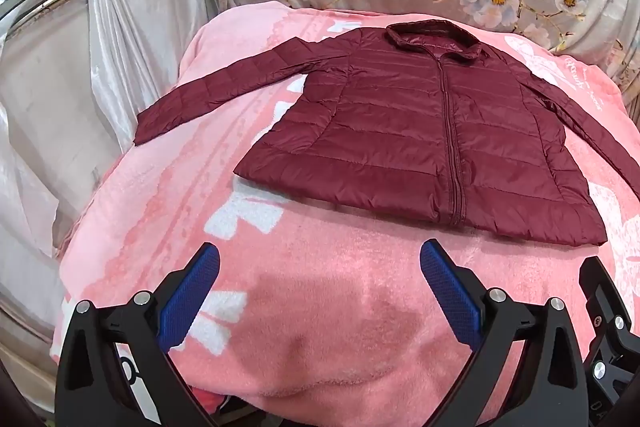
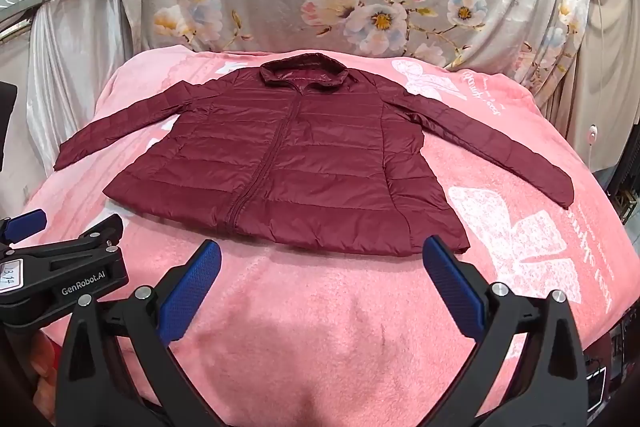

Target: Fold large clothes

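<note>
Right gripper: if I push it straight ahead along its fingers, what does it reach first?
Probably the bottom hem of the maroon jacket, just beyond the open right gripper. Only bare pink blanket lies between; depth is hard to judge in the fisheye view.

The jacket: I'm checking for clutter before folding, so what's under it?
The jacket lies flat on a pink blanket. Anything beneath its body is covered.

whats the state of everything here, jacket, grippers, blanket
jacket: laid flat, face up, zipped shut, both sleeves spread out, unfolded
left gripper: open, holding nothing, short of the hem
right gripper: open, holding nothing, short of the hem
pink blanket: spread under the jacket
</note>
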`<action>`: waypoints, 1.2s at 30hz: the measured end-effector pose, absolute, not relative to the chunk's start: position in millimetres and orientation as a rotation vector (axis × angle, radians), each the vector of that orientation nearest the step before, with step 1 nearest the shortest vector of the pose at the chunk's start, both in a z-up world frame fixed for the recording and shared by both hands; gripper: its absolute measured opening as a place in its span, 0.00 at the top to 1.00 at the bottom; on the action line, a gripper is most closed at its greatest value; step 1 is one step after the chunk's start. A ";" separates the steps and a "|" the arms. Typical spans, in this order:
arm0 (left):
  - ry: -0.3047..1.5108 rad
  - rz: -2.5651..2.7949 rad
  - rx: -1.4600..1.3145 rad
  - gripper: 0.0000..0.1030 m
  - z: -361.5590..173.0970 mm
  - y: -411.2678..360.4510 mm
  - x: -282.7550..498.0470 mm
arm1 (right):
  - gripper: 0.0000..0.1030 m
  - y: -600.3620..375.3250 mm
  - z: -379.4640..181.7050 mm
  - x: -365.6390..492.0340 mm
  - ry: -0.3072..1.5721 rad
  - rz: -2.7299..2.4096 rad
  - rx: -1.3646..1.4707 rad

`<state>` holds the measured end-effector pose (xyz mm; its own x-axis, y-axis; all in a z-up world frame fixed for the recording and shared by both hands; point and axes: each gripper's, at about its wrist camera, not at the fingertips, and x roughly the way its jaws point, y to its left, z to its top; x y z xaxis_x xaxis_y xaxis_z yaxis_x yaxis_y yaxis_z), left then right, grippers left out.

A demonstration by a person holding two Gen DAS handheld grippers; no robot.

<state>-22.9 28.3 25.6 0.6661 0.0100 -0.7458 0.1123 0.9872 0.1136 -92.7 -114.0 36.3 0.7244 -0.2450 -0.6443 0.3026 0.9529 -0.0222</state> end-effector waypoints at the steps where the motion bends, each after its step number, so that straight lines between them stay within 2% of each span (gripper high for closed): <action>1: 0.842 -0.058 0.154 0.05 26.1 28.8 -23.3 | 0.04 -112.8 36.0 -92.2 0.696 -0.305 0.086; 36: 0.844 -0.057 0.154 0.05 25.0 29.5 -22.7 | 0.04 -110.2 35.3 -91.9 0.695 -0.304 0.088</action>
<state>-22.7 29.5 25.0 0.6640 0.0110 -0.7477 0.1112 0.9873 0.1133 -91.9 -110.2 35.3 0.7256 -0.2466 -0.6424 0.3046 0.9522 -0.0215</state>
